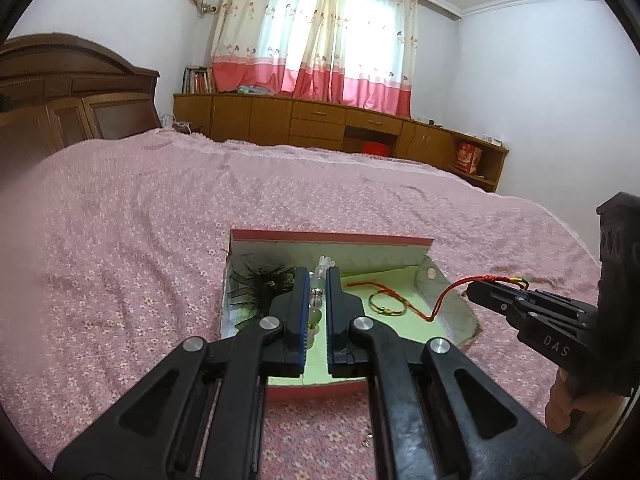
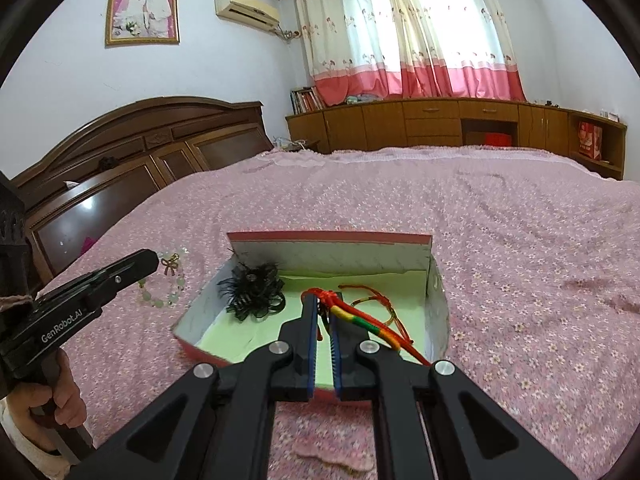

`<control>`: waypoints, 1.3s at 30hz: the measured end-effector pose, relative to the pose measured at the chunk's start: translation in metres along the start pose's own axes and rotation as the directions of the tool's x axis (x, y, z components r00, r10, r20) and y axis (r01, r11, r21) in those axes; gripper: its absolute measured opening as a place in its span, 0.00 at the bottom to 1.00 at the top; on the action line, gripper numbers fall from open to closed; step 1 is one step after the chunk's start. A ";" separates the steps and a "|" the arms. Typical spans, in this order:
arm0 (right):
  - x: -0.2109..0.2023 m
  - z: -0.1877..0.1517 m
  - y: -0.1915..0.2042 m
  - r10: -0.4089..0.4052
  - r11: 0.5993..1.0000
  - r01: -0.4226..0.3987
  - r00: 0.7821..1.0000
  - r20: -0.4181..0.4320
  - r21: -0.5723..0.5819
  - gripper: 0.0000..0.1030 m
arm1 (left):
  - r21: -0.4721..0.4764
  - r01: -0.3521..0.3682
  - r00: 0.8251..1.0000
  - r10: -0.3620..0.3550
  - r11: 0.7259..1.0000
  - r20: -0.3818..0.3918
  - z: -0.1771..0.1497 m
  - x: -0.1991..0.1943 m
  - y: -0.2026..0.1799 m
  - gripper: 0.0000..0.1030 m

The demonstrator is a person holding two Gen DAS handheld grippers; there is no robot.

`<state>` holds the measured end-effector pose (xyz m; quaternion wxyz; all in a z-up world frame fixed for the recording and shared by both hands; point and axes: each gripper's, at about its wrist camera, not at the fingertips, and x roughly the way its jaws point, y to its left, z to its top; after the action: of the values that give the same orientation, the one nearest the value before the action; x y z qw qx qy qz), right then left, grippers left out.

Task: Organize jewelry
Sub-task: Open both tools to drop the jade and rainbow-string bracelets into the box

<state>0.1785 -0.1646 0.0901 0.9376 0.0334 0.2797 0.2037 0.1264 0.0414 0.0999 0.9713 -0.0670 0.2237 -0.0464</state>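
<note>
An open pink box (image 1: 332, 237) with a pale green floor lies on the bed, also in the right wrist view (image 2: 332, 238). Inside are a black feathery hair piece (image 1: 256, 284) (image 2: 254, 292) and a gold bangle (image 1: 386, 300). My left gripper (image 1: 317, 276) is shut on a pale green bead bracelet (image 1: 316, 300) over the box; the bracelet hangs from it in the right wrist view (image 2: 166, 282). My right gripper (image 2: 325, 304) is shut on a red and multicoloured cord bracelet (image 2: 360, 318), whose red string (image 1: 444, 296) trails into the box.
The pink flowered bedspread (image 1: 160, 240) surrounds the box. A dark wooden headboard (image 2: 132, 148) stands at the left. Wooden cabinets (image 1: 320, 124) run below the curtained window. A small gold item (image 1: 366, 440) lies on the cover near the box front.
</note>
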 end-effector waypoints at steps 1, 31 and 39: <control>0.006 0.000 -0.001 0.000 1.000 0.000 1.000 -0.011 0.004 0.07 | -0.001 -0.002 1.000 0.002 1.000 -0.006 -0.001 0.003 0.001 0.00; 0.098 -0.023 -0.039 0.020 0.991 0.020 0.956 -0.291 0.132 0.08 | -0.048 -0.097 0.966 0.083 0.994 -0.245 -0.040 0.090 0.018 0.05; 0.095 -0.021 -0.035 0.068 0.988 -0.025 0.957 -0.281 0.151 0.31 | -0.065 -0.083 0.971 0.066 0.994 -0.230 -0.038 0.086 0.019 0.25</control>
<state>0.2527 -0.1598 0.0174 0.8775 0.0787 0.4251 0.2075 0.1880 0.0454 0.0259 0.9371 -0.0887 0.3374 -0.0089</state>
